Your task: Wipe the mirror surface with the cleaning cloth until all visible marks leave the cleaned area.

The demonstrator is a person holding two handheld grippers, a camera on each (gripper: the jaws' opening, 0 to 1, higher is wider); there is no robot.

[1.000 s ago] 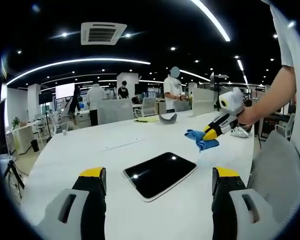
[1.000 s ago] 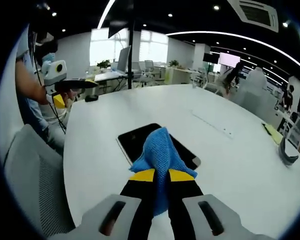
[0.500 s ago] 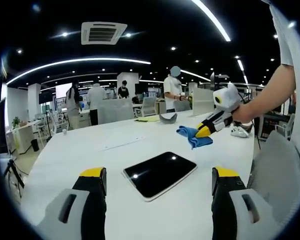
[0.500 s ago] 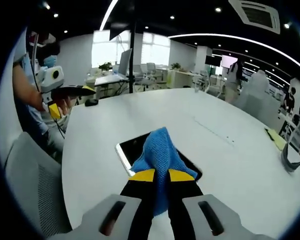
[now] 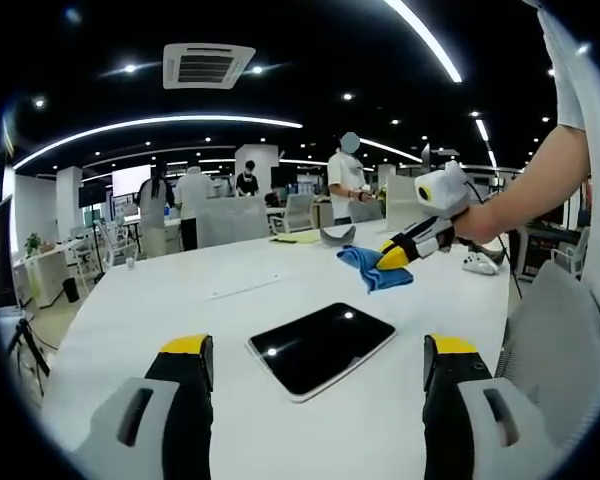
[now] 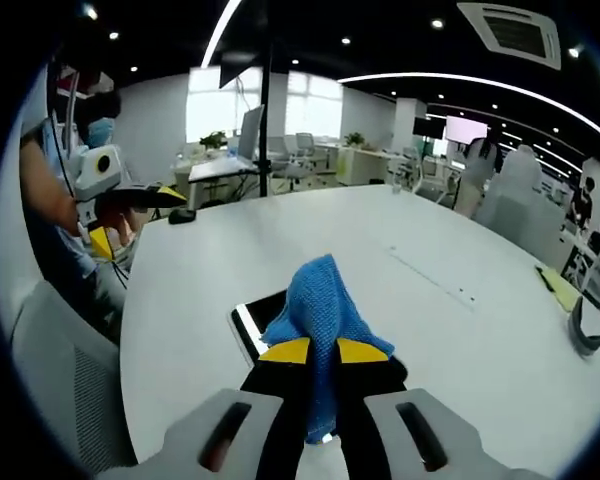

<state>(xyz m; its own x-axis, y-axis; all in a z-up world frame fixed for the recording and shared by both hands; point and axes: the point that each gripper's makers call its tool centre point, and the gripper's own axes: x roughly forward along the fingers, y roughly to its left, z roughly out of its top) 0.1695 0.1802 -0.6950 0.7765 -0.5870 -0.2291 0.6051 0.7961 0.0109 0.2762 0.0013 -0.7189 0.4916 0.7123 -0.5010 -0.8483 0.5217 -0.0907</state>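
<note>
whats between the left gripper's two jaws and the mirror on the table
Nothing: in the left gripper view, only bare white table lies between the open left gripper and the mirror. The cloth hangs beyond it, in the right gripper.

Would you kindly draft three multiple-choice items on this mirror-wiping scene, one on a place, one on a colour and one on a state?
1. Where does the mirror lie?
A. flat on the white table
B. leaning against a chair
C. on the floor

2. What colour is the cloth?
A. red
B. blue
C. white

3. In what state is the right claw?
A. open with nothing in it
B. shut on a pen
C. shut on the cloth

Answers: 1 A, the dark slab lies flat on the tabletop ahead of the open left claw. 2 B, the fabric is plainly blue in both views. 3 C, the yellow-tipped jaws pinch the bunched cloth between them.
</note>
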